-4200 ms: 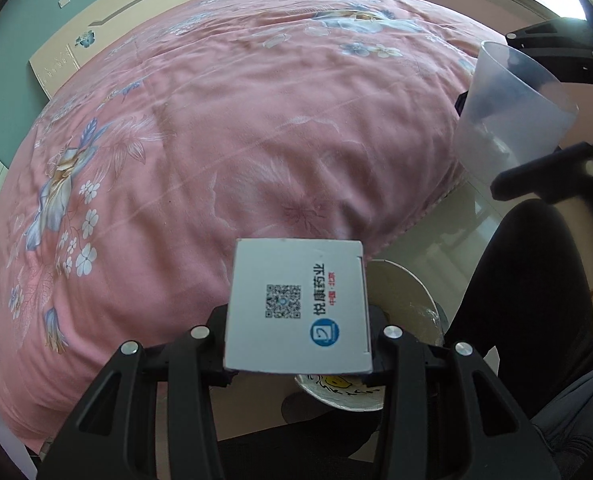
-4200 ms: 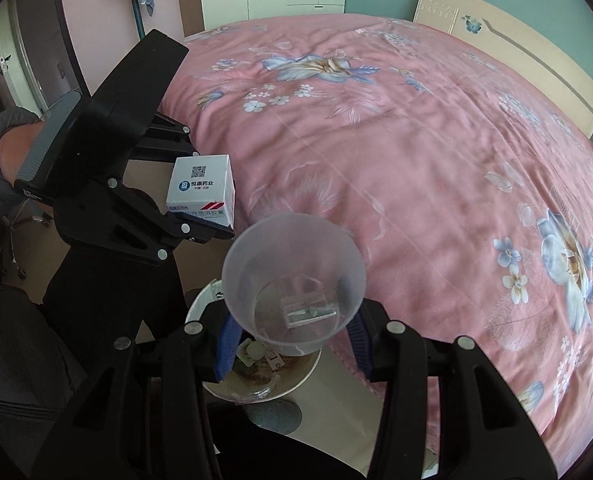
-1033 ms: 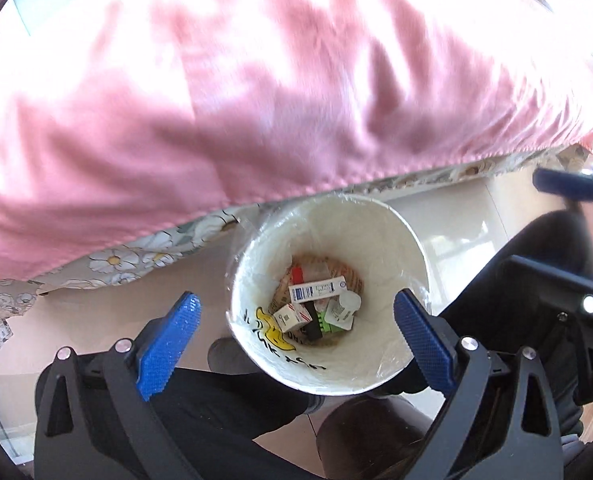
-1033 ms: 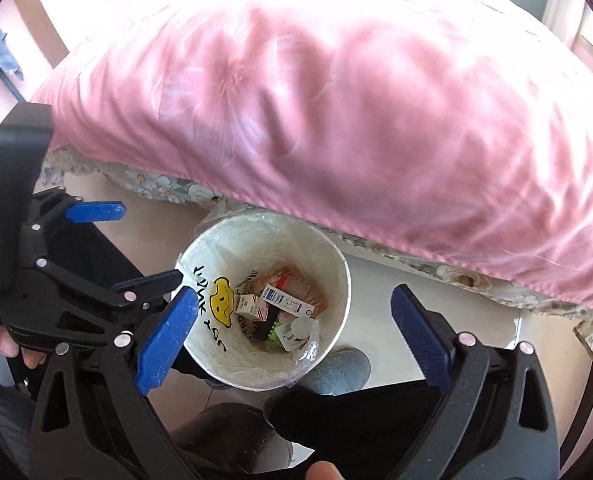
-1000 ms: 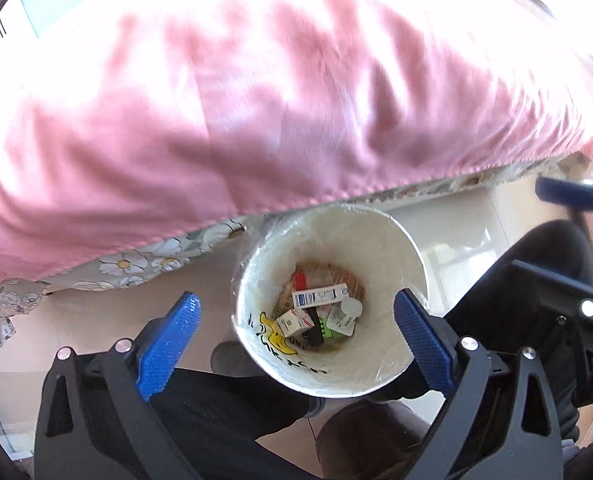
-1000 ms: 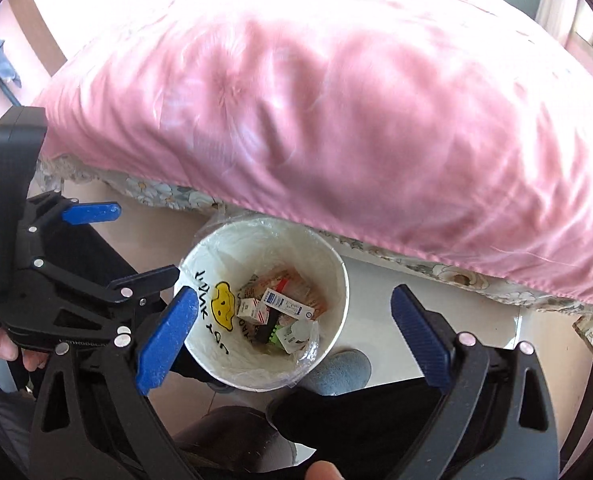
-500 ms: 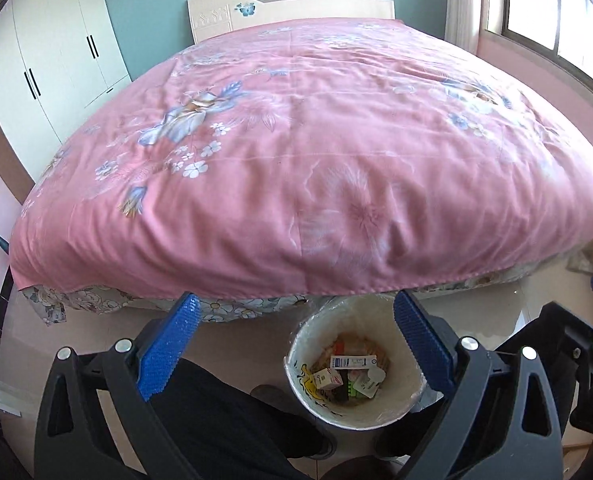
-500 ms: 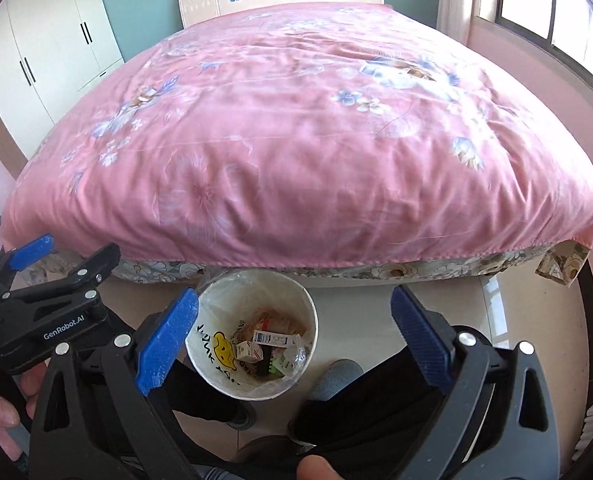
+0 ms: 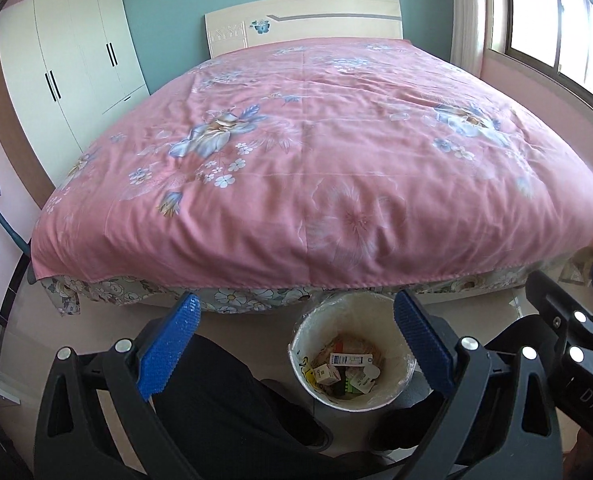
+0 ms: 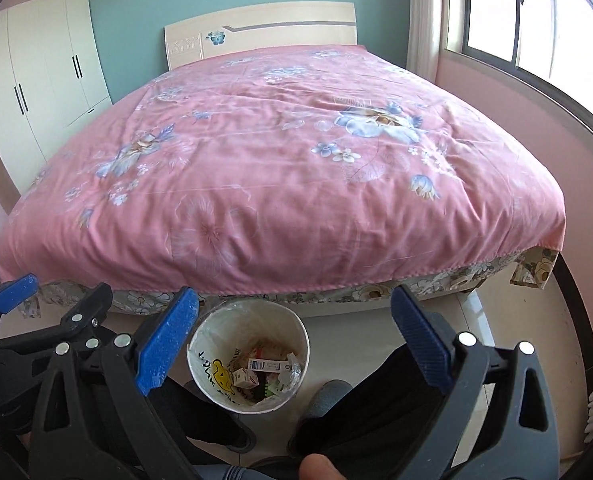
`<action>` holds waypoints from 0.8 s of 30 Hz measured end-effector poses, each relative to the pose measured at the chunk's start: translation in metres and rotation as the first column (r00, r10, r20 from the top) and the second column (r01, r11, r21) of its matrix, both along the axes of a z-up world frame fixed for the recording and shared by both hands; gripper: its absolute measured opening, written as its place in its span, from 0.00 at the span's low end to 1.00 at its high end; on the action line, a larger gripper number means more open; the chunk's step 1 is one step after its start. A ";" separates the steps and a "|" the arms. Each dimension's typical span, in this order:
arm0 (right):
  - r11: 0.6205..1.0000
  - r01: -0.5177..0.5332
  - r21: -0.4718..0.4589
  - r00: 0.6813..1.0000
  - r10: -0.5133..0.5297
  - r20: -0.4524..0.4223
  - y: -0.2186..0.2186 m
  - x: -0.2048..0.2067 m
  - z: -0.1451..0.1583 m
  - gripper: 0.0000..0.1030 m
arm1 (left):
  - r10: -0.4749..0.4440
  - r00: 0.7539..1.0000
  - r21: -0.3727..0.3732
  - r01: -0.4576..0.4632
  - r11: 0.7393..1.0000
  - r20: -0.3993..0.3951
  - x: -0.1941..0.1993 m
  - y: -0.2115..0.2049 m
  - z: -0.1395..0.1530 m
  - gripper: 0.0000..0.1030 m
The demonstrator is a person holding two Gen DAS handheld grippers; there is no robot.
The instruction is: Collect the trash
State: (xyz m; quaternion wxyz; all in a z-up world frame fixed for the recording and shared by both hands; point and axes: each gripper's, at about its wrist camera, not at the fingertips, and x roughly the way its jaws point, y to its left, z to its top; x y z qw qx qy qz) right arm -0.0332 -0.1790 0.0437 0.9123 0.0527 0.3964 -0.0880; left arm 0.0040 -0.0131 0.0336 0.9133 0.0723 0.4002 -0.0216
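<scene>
A white waste bin with a plastic liner stands on the floor at the foot of the bed; it also shows in the right wrist view. Inside lie small medicine boxes and other bits of trash. My left gripper is open and empty, held above and left of the bin. My right gripper is open and empty, held above the bin. The right gripper shows at the right edge of the left wrist view.
A bed with a pink floral cover fills the middle of both views. A white wardrobe stands at the left, a window at the right. The person's dark-clad legs and grey shoe stand beside the bin.
Both grippers held a box and a plastic cup earlier; now both are open and empty. Both have risen and tilted up from the bin to face the whole bed.
</scene>
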 end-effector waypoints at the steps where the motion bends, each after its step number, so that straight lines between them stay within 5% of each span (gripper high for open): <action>1: 1.000 -0.004 0.012 1.000 0.004 -0.003 0.000 -0.003 0.001 0.92 | 0.005 1.000 0.004 -0.006 1.000 0.012 -0.004 0.000 0.002 0.96; 13: 0.998 0.013 0.062 1.000 -0.013 -0.007 -0.003 -0.031 0.015 0.92 | -0.012 0.996 -0.047 0.016 0.999 0.091 -0.034 0.008 0.028 0.96; 24: 0.998 -0.012 0.058 1.000 0.012 -0.004 0.003 -0.032 0.018 0.92 | 0.009 0.997 -0.059 -0.004 0.998 0.080 -0.035 0.018 0.029 0.96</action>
